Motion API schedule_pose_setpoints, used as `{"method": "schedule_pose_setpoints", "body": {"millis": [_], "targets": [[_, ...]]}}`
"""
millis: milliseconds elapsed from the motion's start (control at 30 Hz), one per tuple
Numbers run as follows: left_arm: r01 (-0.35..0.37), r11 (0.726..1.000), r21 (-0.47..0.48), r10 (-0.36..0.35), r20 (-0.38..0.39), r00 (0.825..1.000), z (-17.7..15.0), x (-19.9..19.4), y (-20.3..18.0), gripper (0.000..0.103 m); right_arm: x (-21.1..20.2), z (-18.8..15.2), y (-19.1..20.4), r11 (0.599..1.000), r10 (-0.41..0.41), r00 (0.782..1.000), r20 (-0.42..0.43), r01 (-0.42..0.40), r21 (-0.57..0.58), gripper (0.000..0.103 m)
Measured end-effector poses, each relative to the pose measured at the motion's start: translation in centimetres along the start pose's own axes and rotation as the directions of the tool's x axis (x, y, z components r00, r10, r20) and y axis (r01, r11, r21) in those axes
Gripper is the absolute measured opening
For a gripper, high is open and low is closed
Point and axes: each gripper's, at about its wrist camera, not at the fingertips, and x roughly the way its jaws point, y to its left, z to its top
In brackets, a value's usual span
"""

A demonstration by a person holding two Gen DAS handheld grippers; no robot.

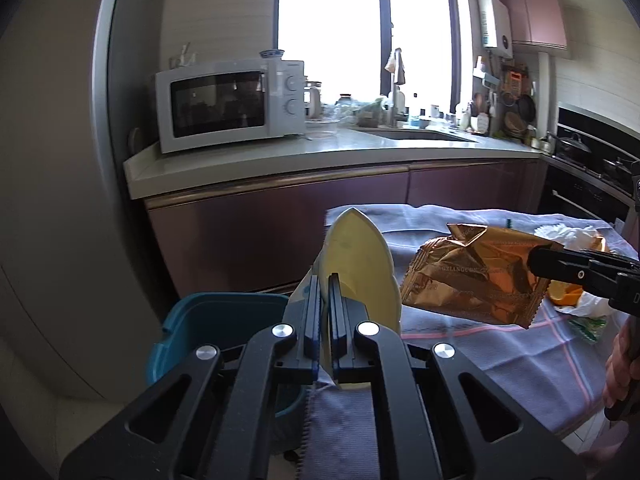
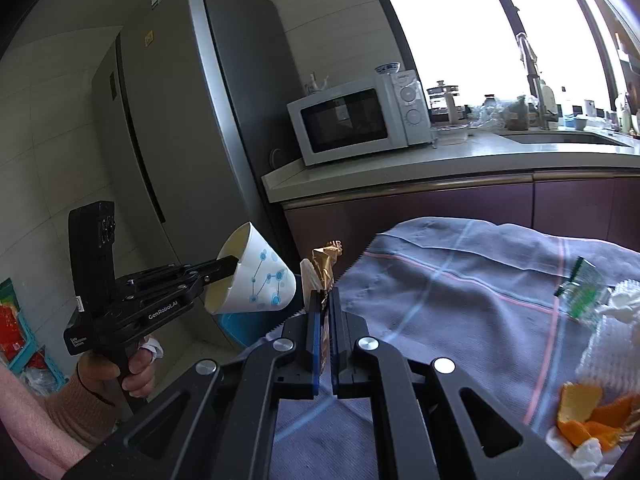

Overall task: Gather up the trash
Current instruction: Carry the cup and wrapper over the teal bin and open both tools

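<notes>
One paper cup (image 2: 256,276), white with a blue dot pattern, is pinched by its rim in the left claw (image 1: 325,312), jaws nearly together on the cup wall. It is held tilted, mouth toward the claw, in the air over the one blue bin (image 1: 208,320) that stands on the floor at the bench's left end. Nothing can be made out inside the cup, and the bin's inside is mostly hidden.

One gold wrapper (image 1: 472,276), crumpled, is clamped by its right edge in the right claw (image 2: 325,328), jaws narrow on the foil. It hangs above the bench's cloth (image 2: 460,280), just right of the cup and apart from it.

Left on the grey-blue cloth at the far right: one small green packet (image 2: 582,292), white tissue (image 2: 616,304) in a crumpled heap just beside it, and several pieces of orange peel (image 2: 592,412) lying on white paper near the bench edge.

A hand (image 2: 132,364) with a pink sleeve grips the left claw's handle.

Behind stand one microwave (image 1: 230,106) on the kitchen counter (image 1: 360,152), a sink under the window, and one grey fridge (image 2: 192,128).
</notes>
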Motion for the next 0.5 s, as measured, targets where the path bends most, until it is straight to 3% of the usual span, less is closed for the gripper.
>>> {"method": "schedule_pose_setpoints", "body": {"millis": [200,500], "targets": [[-0.125,0.992,-0.032,0.124,-0.043,0.991,-0.6,2.2,5.8,0.004,6.6,2.0,1.8,0.996,0.084,0.993,-0.082,-0.085,-0.010,0.003],[-0.190,0.980,-0.062,0.177,-0.173,0.969,-3.0,8.8,10.1,0.004,14.9,2.9,3.1,0.996,0.084,0.971,-0.225,-0.086,0.003,0.003]]}}
